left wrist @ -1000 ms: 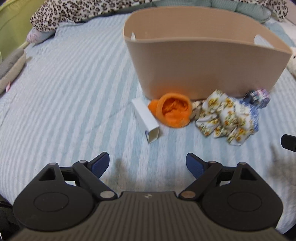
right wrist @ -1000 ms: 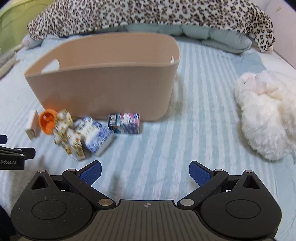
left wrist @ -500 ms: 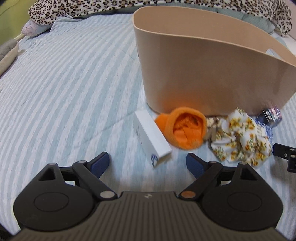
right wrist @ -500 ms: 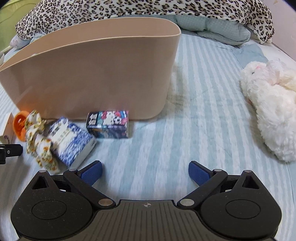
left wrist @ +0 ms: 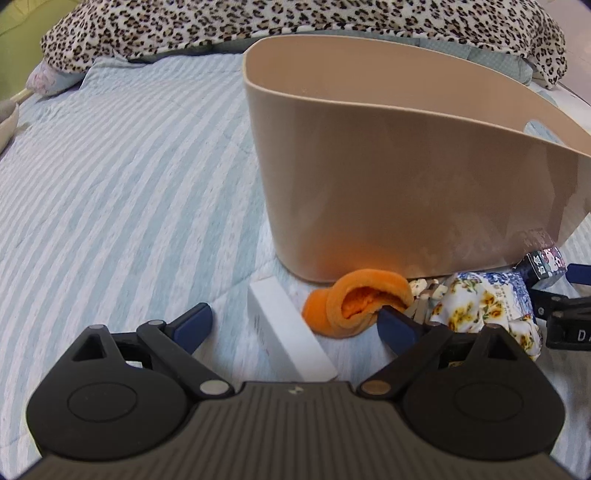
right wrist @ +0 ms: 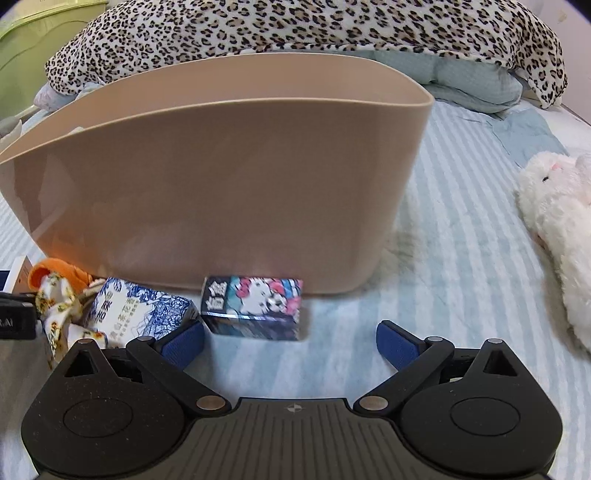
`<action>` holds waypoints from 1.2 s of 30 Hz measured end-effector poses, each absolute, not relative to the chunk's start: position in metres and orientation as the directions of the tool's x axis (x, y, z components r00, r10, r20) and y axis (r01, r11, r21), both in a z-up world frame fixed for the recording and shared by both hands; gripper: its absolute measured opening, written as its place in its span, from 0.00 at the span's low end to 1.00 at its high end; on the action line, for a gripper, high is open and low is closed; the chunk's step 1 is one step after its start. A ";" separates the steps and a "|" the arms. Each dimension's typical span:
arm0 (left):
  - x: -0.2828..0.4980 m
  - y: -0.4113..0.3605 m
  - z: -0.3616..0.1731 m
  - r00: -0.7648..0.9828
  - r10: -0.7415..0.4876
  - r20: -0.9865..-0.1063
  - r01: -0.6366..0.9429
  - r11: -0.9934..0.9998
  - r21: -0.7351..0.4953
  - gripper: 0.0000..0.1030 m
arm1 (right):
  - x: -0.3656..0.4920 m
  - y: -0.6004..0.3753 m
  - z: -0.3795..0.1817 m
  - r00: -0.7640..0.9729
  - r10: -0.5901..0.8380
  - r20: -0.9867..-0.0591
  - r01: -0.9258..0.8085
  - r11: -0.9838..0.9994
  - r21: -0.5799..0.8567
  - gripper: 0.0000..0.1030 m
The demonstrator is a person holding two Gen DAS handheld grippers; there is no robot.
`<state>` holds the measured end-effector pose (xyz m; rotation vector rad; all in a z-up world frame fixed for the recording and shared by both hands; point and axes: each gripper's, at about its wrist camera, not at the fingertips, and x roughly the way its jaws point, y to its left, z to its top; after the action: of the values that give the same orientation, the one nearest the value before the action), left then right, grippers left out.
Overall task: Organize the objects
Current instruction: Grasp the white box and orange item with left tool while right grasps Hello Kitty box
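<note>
A tan plastic basket (left wrist: 388,177) stands on the striped bed; it also shows in the right wrist view (right wrist: 221,192). Along its near side lie a white box (left wrist: 284,332), an orange plush piece (left wrist: 354,306), a floral cloth (left wrist: 476,306), a blue-and-white box (right wrist: 144,314) and a small cartoon box (right wrist: 255,310). My left gripper (left wrist: 293,325) is open, with the white box between its fingers and its right fingertip at the orange plush. My right gripper (right wrist: 290,339) is open, just in front of the cartoon box.
A white plush toy (right wrist: 554,221) lies on the bed to the right. A leopard-print blanket (right wrist: 295,33) and pale green pillows (right wrist: 472,81) line the far edge. Striped bedding (left wrist: 129,177) spreads left of the basket.
Both grippers have moved forward and down toward the objects by the basket. The white box now sits between my left fingers; the cartoon box is just ahead of my right fingers.
</note>
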<state>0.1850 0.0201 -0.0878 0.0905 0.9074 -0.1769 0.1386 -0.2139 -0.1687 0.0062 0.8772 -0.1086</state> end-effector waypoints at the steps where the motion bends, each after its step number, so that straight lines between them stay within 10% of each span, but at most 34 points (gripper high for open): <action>1: 0.185 0.021 -0.088 0.609 -0.120 -0.784 0.197 0.980 0.003 0.92 | 0.141 -0.215 -0.168 0.638 -0.092 -0.764 0.101 0.994 -0.035 0.95; 12: 0.176 0.010 -0.079 0.613 -0.192 -0.766 0.316 0.949 0.016 0.29 | 0.137 -0.219 -0.159 0.658 -0.067 -0.750 0.106 0.994 0.004 0.48; 36: 0.122 0.027 -0.043 0.660 -0.218 -0.719 0.302 0.953 -0.012 0.24 | 0.084 -0.221 -0.102 0.698 -0.051 -0.714 0.109 0.993 0.036 0.45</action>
<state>0.1217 0.0268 -0.0432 0.1115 0.7985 -0.2946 0.0838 -0.2207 -0.1023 0.0773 0.7930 -0.0890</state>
